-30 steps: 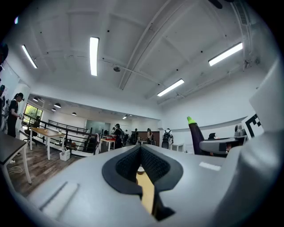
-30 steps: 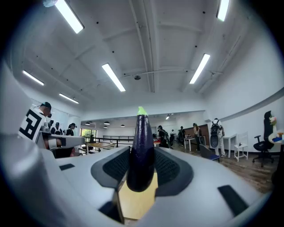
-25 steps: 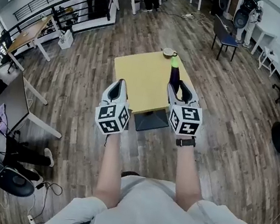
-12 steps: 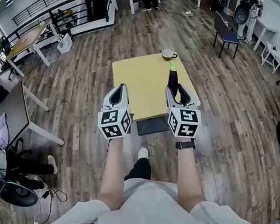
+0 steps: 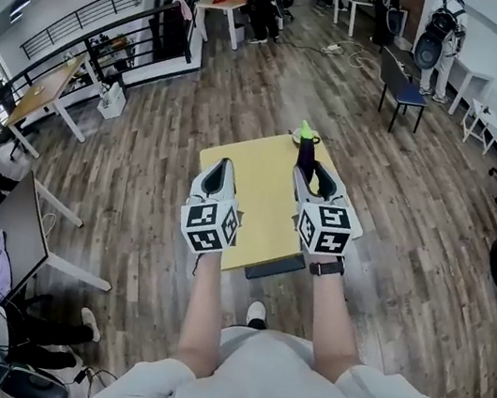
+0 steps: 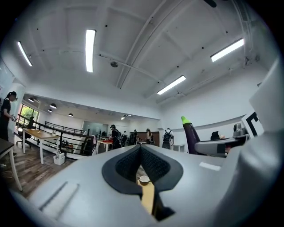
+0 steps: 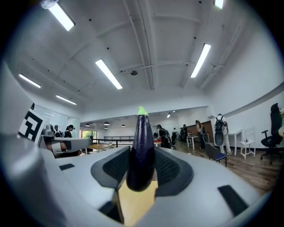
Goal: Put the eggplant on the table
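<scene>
Eggplant [image 7: 141,150]: upright, green cap up, its dark lower half clamped between the pads; in the head view it sits upper middle of the frame, over the far right part of the table [image 5: 251,194], not yet resting on it
Right gripper [image 5: 315,169]: jaws spread wide and pressed on the eggplant's two sides; nothing else between them
Left gripper [image 5: 217,171]: tips together, nothing held; left of centre in the head view, above the table's left part
Step in hand: bringing the eggplant down onto the yellow top; probably best to lower until its rounded base bears on the wood, then tilt it to lie flat, since upright it would likely topple; part the jaws only once the table carries it
In the way: a cup [image 5: 298,137] at the table's far edge, just behind the eggplant; set down short of it
Around: blue chair [image 5: 403,87] upper right, desks and a railing upper left, people far off; none near the table
</scene>
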Motion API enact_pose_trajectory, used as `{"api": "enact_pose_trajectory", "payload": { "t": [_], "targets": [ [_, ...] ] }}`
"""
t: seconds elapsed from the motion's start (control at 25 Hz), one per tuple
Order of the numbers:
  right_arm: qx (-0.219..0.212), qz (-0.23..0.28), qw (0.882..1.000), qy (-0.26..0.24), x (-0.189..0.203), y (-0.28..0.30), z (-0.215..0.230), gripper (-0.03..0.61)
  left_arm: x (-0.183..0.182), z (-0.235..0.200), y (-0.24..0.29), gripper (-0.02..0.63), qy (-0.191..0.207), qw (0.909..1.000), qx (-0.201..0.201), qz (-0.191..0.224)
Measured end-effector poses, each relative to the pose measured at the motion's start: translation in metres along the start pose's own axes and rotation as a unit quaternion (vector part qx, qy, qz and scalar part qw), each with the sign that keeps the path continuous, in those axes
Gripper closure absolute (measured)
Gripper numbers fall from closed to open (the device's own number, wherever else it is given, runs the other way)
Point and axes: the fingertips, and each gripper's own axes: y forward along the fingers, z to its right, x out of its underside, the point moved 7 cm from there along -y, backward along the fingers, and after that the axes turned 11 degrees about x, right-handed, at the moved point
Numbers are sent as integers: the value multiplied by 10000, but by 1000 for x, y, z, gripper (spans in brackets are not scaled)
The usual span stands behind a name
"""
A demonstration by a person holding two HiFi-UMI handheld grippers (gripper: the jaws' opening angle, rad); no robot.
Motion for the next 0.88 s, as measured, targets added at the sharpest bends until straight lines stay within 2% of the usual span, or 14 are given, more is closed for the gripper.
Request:
{"api": "enact_pose_trajectory", "payload": {
  "t": [0.48,0.72,0.88],
  "targets": [
    [-77,-352,9993,-32,25,132,-36,403,22,-108,82,604,-277,9994,-52,-184],
    [-39,-803,9965,-209,55,173,-46,403,59,-130,108,604,-350,9984,21,-454],
    [-9,-1137,9930,-304,79,187,-43,403,83,-139,118,604,-534,9968,28,-597]
  ]
}}
